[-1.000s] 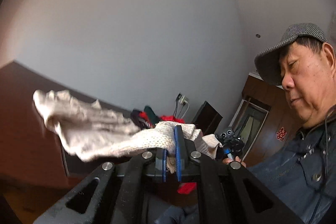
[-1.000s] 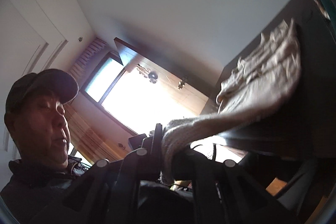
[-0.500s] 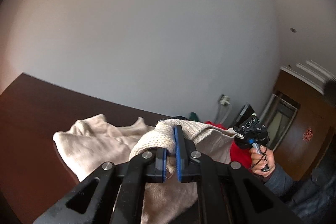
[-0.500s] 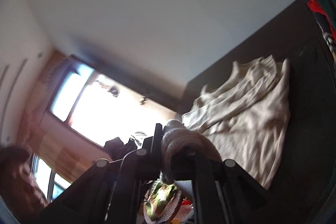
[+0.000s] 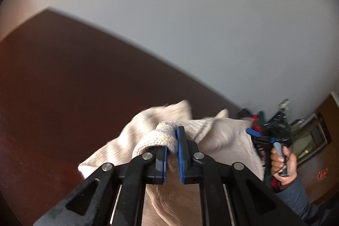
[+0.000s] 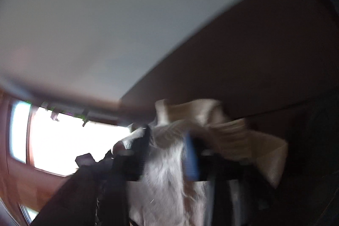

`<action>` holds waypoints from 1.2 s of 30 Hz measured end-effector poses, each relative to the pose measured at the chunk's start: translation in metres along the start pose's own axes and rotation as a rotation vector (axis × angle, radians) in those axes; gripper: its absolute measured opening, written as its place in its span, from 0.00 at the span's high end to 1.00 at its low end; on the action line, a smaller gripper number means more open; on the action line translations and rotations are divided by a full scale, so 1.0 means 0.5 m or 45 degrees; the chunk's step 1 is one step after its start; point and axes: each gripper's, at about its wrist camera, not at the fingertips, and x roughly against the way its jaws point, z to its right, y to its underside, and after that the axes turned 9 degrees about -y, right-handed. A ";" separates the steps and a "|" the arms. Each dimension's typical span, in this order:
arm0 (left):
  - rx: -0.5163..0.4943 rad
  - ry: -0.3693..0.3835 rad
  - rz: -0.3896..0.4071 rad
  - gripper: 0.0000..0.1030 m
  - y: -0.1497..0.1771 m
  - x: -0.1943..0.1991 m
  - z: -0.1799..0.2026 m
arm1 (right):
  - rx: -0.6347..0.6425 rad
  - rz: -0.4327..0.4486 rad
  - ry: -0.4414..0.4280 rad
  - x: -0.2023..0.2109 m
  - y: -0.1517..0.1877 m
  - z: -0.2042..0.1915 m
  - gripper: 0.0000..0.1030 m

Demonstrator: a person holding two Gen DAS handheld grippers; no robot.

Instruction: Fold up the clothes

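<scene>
Cream knit sweater (image 5: 220, 137) lies bunched on the dark brown table (image 5: 74, 88), its ribbed hem pinched between the blue pads of my left gripper (image 5: 172, 154). My right gripper (image 6: 169, 154) is clamped on another fold of the sweater; that view is blurred. My right hand (image 5: 282, 164) grips its handle. Red and green clothes (image 5: 257, 120) sit beyond.

Plain pale wall (image 5: 190, 24) behind a dark reddish-brown counter (image 5: 63, 82); bright window (image 6: 70, 145) in a wooden frame.
</scene>
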 end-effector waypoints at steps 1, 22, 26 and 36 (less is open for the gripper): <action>0.002 -0.011 -0.011 0.81 0.003 -0.002 -0.002 | -0.006 0.020 -0.006 0.005 0.002 0.007 0.33; -0.265 -0.091 -0.143 0.40 0.311 0.185 0.115 | 0.126 -0.099 0.047 0.229 0.334 0.025 0.08; -0.348 -0.144 -0.156 0.40 0.348 0.183 0.114 | 0.146 -0.117 0.048 0.248 0.366 0.040 0.08; -0.636 -0.137 -0.098 0.40 0.334 0.128 0.190 | 0.541 -0.077 0.203 0.264 0.407 -0.005 0.13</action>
